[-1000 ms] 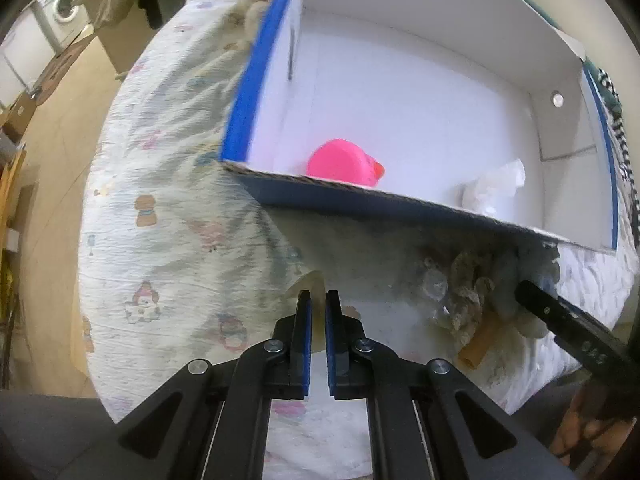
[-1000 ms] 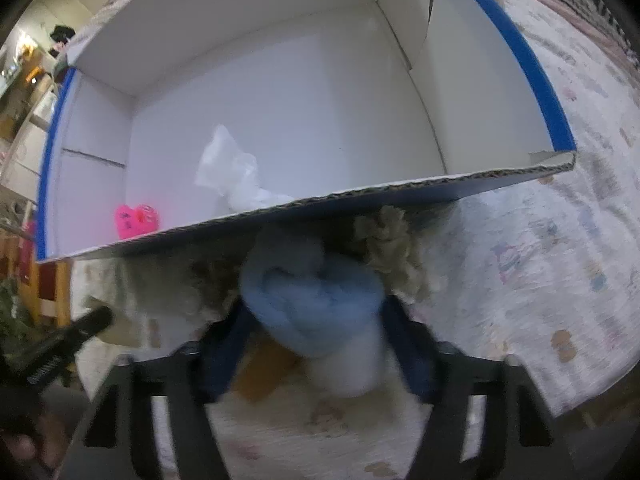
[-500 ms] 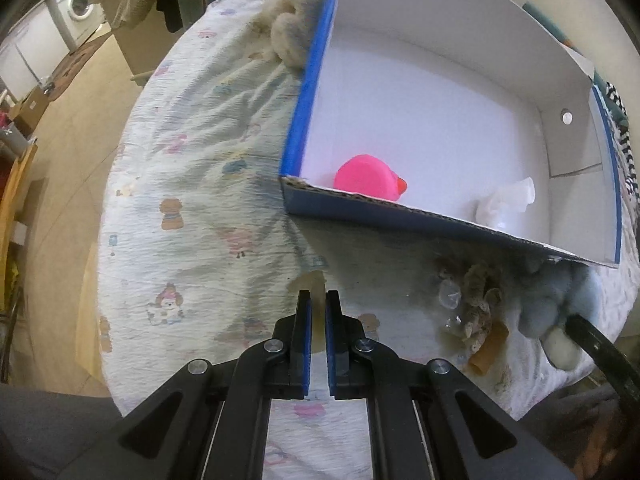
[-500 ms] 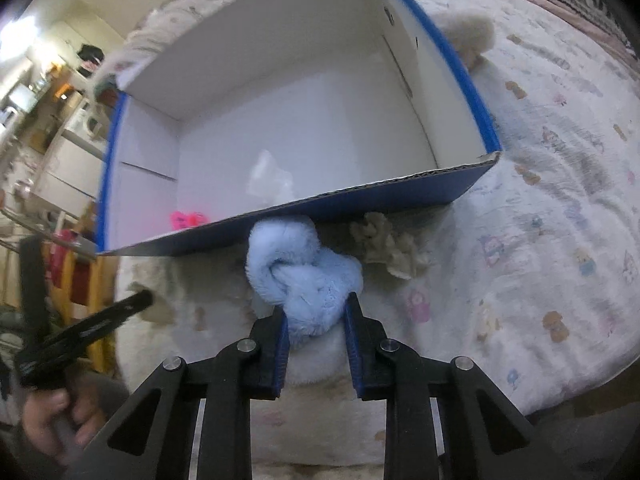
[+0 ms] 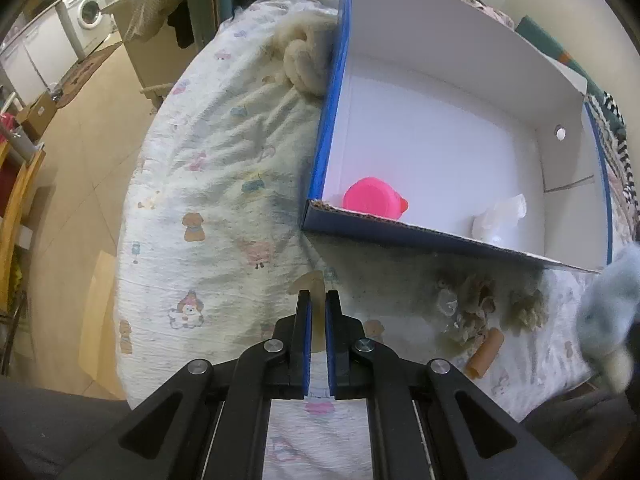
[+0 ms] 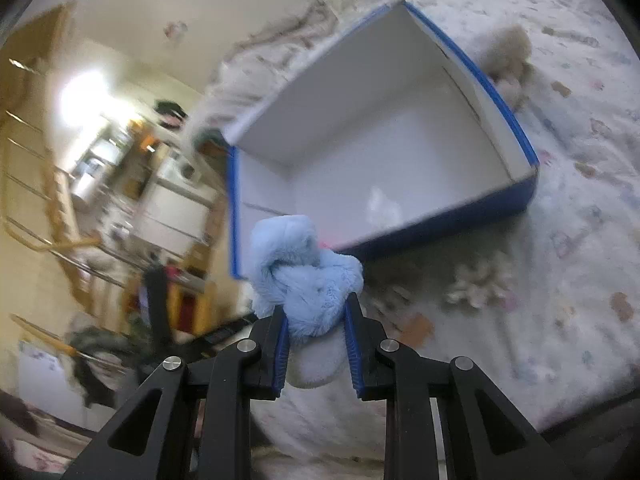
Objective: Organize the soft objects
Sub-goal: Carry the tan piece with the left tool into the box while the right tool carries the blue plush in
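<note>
My right gripper (image 6: 316, 316) is shut on a fluffy light-blue plush (image 6: 306, 276) and holds it in the air, near the front left corner of the blue-edged white box (image 6: 516, 132). The plush also shows at the right edge of the left wrist view (image 5: 608, 300). The box (image 5: 320, 152) holds a pink toy (image 5: 370, 198) and a white crumpled piece (image 5: 502, 218). My left gripper (image 5: 316, 300) is shut and empty, low over the printed bedsheet in front of the box. A cream knotted plush (image 5: 304, 60) lies against the box's left wall.
Beige fluffy scraps (image 5: 472, 304) and a small brown tube (image 5: 486, 354) lie on the sheet in front of the box. The bed edge drops to the floor at the left, with a washing machine (image 5: 86, 12) and furniture beyond. A cream plush (image 6: 508, 60) lies beyond the box.
My right gripper has closed on the blue plush and lifted it off the sheet, swinging left. My left gripper has pulled back from the box, still shut.
</note>
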Demonstrator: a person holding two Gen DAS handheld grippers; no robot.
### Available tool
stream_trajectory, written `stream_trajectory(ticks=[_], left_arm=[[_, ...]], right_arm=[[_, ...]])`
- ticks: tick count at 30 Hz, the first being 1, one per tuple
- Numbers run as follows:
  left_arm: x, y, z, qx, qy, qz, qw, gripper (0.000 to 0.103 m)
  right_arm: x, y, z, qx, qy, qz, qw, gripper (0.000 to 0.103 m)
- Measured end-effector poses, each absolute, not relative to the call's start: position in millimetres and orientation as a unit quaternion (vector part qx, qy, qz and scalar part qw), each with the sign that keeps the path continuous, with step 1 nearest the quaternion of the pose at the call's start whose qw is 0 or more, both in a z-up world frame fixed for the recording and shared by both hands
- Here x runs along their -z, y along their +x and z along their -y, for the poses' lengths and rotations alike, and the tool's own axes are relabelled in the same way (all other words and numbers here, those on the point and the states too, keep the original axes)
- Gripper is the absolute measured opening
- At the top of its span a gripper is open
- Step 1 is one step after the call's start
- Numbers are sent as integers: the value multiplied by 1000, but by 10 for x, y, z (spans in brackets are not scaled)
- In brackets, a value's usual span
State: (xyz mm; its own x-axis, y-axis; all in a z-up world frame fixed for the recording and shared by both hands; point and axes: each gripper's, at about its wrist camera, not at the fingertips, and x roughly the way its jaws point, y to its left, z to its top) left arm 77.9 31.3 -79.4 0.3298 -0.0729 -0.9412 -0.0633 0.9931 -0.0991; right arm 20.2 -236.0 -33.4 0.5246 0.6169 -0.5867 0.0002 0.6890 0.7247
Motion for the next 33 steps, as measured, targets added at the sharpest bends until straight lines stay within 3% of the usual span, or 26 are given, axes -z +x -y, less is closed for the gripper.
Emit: stream_trajectory(ticks=[11,17,20,33], left_arm=[[692,721,-399,-3,-72,-564,823,6],[207,569,-447,64,-132,-502,853,6],[-49,568,-419,86,-127,-468,870,6],[-266,1024,-293,71,-81,-462,881,6]], right_arm=[[228,251,2444,-202,369,-409,810,27],[208,157,2631,-196,386,-399,808,27],[176,168,2652,-187,385,-394,813,27],[-138,561,2692,-170,349,-385,837,27]])
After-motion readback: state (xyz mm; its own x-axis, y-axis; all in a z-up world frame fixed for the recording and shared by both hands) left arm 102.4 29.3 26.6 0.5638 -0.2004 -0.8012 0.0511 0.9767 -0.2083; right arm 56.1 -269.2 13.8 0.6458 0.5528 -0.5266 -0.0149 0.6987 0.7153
